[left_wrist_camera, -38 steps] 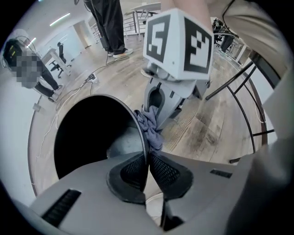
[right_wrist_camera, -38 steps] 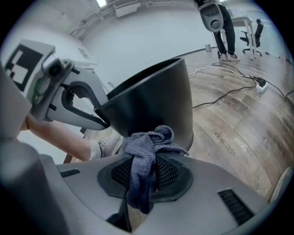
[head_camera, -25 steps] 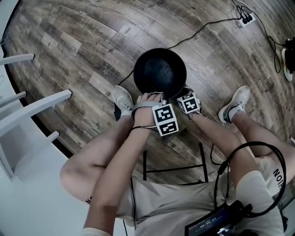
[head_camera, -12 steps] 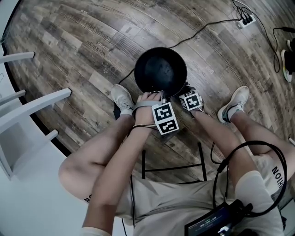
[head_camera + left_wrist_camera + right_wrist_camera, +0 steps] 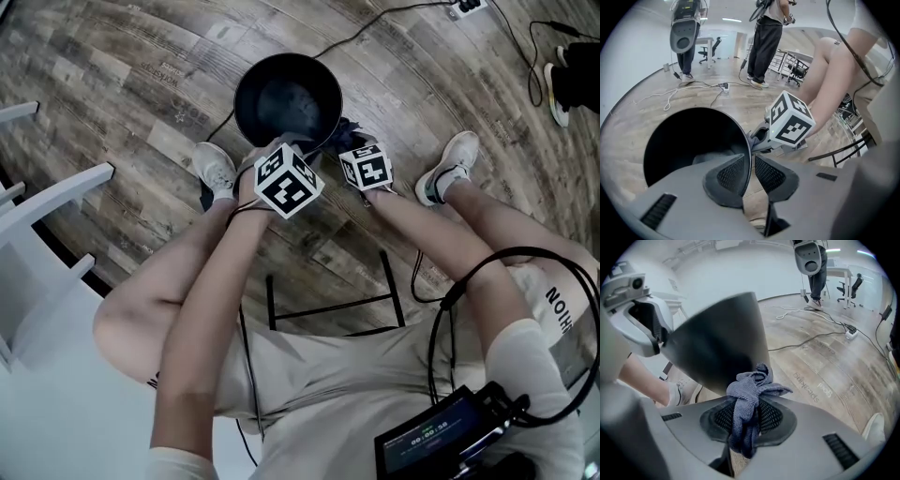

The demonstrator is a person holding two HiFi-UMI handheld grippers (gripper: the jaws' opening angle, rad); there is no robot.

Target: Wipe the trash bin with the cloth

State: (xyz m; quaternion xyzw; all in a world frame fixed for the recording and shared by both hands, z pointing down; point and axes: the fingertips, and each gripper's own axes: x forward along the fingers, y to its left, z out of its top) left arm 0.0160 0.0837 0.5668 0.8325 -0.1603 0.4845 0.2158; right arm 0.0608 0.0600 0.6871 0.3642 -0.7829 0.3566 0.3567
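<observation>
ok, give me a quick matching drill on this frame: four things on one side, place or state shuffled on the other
1 trash bin
2 cloth
3 left gripper
4 power strip

A on the wooden floor, cable attached
B bunched in the right gripper, pads shut on it
C black, open top
D jaws astride the bin's rim

Pairs: 1-C, 2-B, 3-D, 4-A.
The left gripper's jaws have just been opening; the rim stands between them, not pinched.
</observation>
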